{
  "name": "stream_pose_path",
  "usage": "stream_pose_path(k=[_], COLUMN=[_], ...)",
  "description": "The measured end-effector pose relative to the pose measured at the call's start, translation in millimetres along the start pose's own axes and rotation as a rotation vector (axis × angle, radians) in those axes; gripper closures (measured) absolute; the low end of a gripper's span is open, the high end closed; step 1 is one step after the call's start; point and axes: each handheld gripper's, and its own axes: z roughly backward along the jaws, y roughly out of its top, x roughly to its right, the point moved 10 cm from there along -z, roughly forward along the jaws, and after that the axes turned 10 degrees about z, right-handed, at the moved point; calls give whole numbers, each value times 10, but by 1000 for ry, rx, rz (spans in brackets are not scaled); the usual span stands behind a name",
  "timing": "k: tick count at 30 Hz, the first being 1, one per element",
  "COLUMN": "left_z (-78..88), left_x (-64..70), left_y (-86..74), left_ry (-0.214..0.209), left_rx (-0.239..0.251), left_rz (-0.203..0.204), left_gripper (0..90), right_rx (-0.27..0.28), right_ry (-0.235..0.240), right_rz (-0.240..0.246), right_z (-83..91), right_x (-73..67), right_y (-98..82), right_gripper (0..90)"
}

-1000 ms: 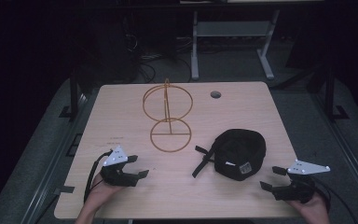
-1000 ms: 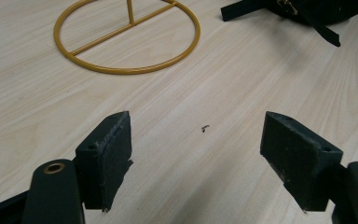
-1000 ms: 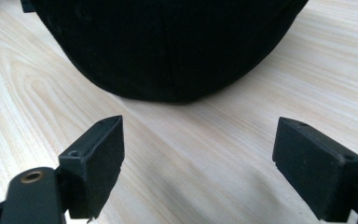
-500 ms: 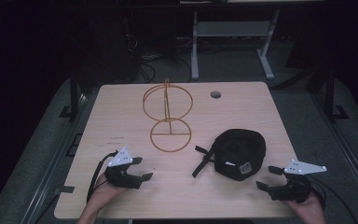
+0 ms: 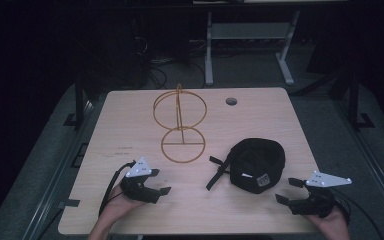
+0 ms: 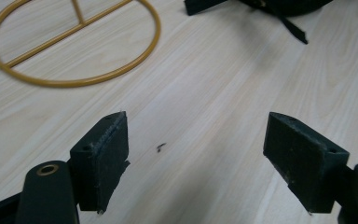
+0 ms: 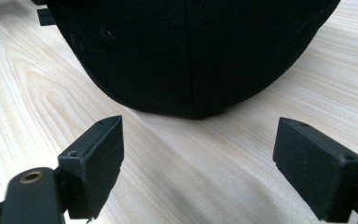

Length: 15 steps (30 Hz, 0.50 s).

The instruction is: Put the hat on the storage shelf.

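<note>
We could not read the small label on the black cap [image 5: 257,164]. Our right gripper [image 5: 286,191] was released just beside it; our left gripper [image 5: 160,182], also released, was farther away.

L gripper [image 5: 161,182] has slid a bit toward the black fabric cap [image 5: 258,162] w/ its loose strap, now lying a little nearer the cap than 1 s ago. R gripper [image 5: 288,190] has edged in toward the cap's near rim too, jaws spread wide and close to it, not touching.
</note>
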Motion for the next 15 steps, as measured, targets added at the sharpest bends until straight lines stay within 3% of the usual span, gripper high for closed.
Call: stream_pose_path(k=[15], left_z=[-68], left_x=[159], left_y=[178], left_ry=[-25], left_rx=[-10], left_rz=[-55], left_gripper=[223], right_rx=[15], right_ry=[2], right_rz=[-13], right_z=[31], right_x=[23], right_y=[12], right_gripper=[160])
